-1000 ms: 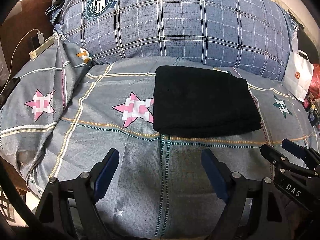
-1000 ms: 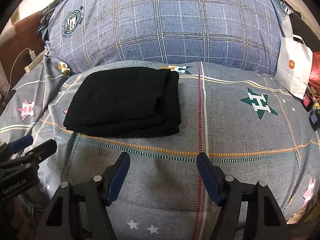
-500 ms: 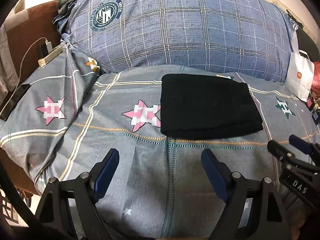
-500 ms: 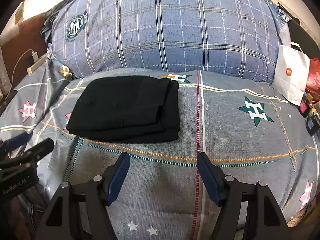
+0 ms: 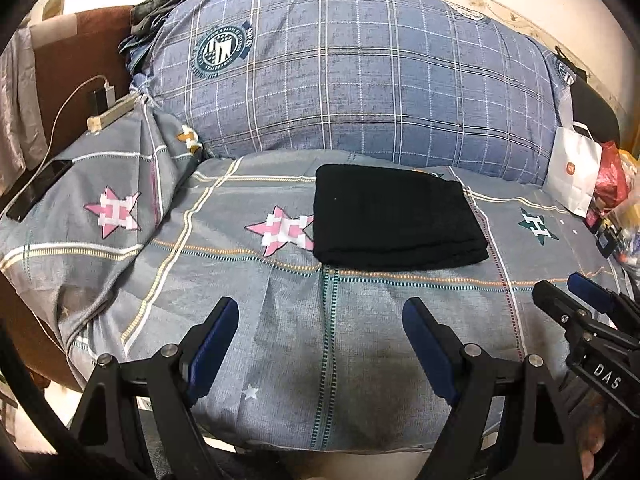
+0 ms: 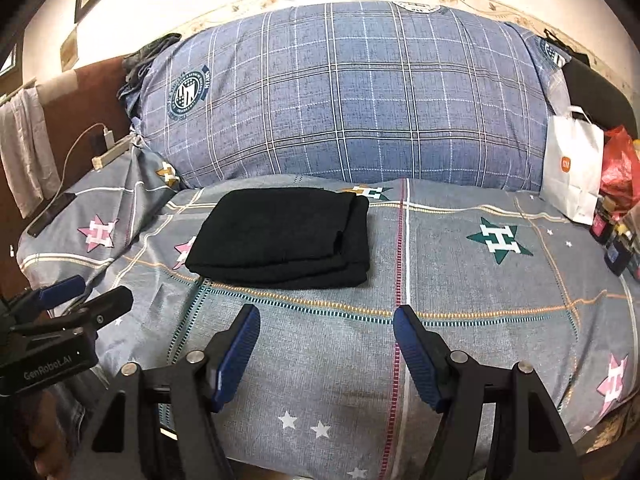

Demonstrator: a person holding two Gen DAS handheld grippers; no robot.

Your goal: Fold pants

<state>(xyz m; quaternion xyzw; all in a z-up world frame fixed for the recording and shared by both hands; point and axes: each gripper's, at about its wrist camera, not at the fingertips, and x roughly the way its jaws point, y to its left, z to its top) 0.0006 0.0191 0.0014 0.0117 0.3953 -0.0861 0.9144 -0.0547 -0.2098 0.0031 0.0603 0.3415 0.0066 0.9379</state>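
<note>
The black pants point(image 5: 392, 218) lie folded into a compact rectangle on the grey star-patterned bedsheet point(image 5: 240, 280), in front of the big blue plaid pillow. In the right wrist view the folded pants point(image 6: 284, 238) show stacked layers along the right edge. My left gripper point(image 5: 320, 332) hangs open above the near part of the bed, well short of the pants, with nothing between its fingers. My right gripper point(image 6: 326, 340) is open too, empty, just right of the left one. Each gripper shows at the edge of the other's view: the right gripper point(image 5: 576, 300), the left gripper point(image 6: 84, 294).
A large blue plaid pillow point(image 5: 360, 76) fills the back of the bed. A white paper bag point(image 6: 574, 168) and a red bag point(image 6: 620, 168) stand at the right with small items. A phone point(image 5: 38, 190), a charger and a cable lie at the left by a brown headboard.
Both grippers have drawn back and upward from the pants, which now look smaller and farther away. More of the bed's near edge and the wall shows. The jaws kept their width.
</note>
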